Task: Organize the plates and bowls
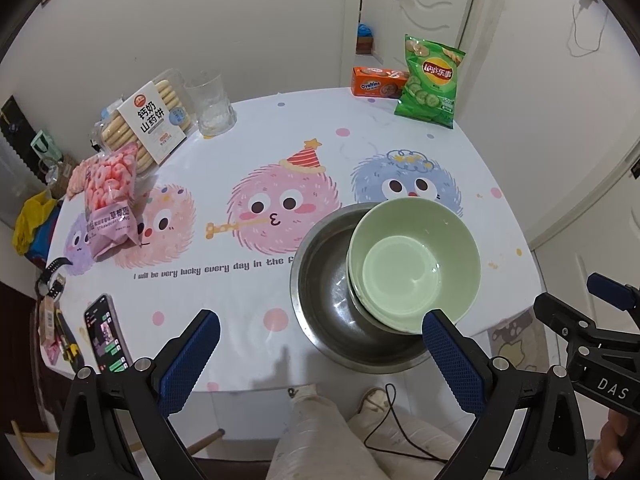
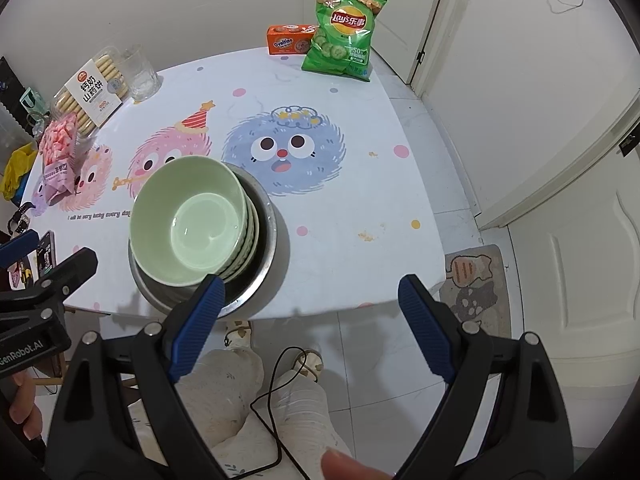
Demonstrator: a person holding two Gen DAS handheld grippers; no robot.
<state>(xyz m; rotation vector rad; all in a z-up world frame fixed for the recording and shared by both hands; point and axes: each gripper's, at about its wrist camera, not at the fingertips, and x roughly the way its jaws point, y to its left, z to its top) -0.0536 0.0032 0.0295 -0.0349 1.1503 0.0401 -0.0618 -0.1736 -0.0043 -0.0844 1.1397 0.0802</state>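
Both tools, left (image 1: 320,344) and right (image 2: 310,304), gape empty just short of the stacked green bowls (image 2: 192,220).

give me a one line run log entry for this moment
left tool: open, empty | right tool: open, empty | green bowls: stacked in steel basin | table: snacks at back

Both of my wrist views are evenly and fairly brightly lit by soft indoor light from above, with small glints in the green bowl (image 1: 414,266) and a dull sheen on the steel basin (image 1: 324,280). Faint, soft-edged shadows fall on the tabletop (image 2: 340,208) near its lower edge. Fisheye bending curves the door frames at the right, dark vignetting fills the corners, and focus stays sharp throughout.
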